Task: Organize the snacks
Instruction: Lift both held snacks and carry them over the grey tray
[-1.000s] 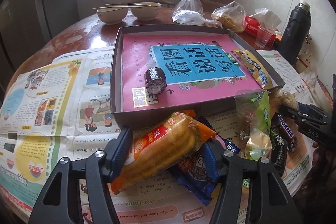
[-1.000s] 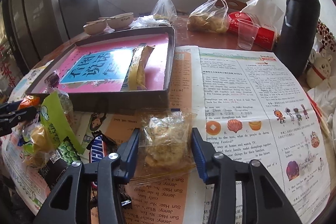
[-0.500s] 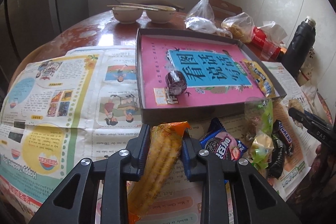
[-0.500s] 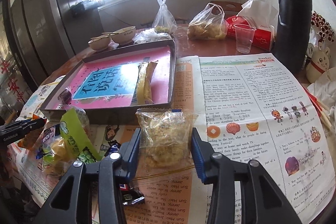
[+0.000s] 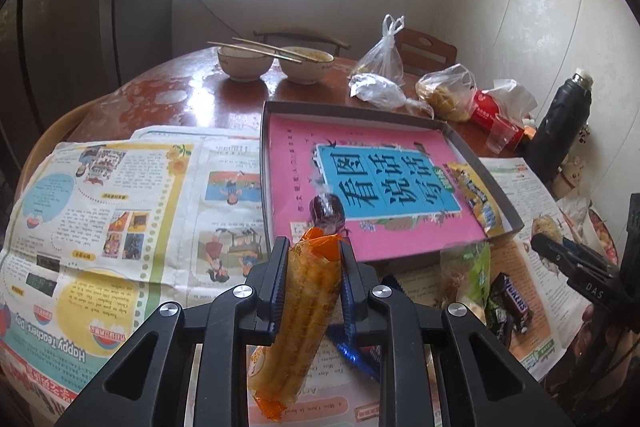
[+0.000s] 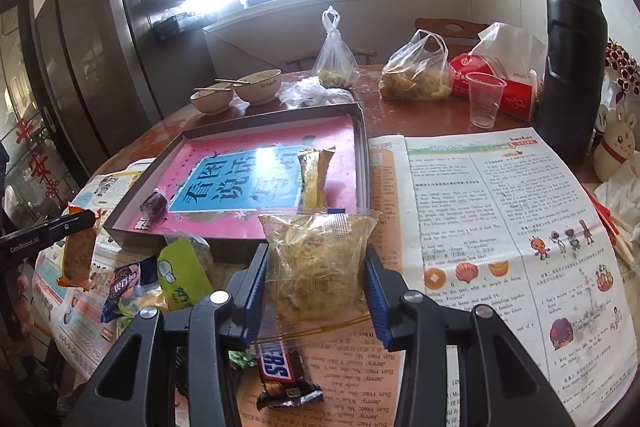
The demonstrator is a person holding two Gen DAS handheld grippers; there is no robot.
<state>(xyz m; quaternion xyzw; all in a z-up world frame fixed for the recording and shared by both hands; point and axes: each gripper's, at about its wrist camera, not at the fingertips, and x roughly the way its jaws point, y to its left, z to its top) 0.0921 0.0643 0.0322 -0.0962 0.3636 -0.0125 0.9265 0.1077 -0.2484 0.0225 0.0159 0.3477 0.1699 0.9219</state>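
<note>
My left gripper (image 5: 313,267): clenched on orange-wrapped snack pack (image 5: 304,311), lifted off newspaper (image 5: 120,195). My right gripper (image 6: 316,279): grasping clear pastry packet (image 6: 318,255), before tray (image 6: 362,143). Snickers bar (image 6: 280,373) lies beneath.

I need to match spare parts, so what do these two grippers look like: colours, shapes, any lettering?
Both are black plastic. The left gripper and right gripper each have two angular arms with triangular cut-outs and silver round screws, ending in fingers lined with blue ribbed pads. Seen side-on, the left one reads "GenRobot.AI" in white and the right one "DAS". No cables or sleeves show.
</note>
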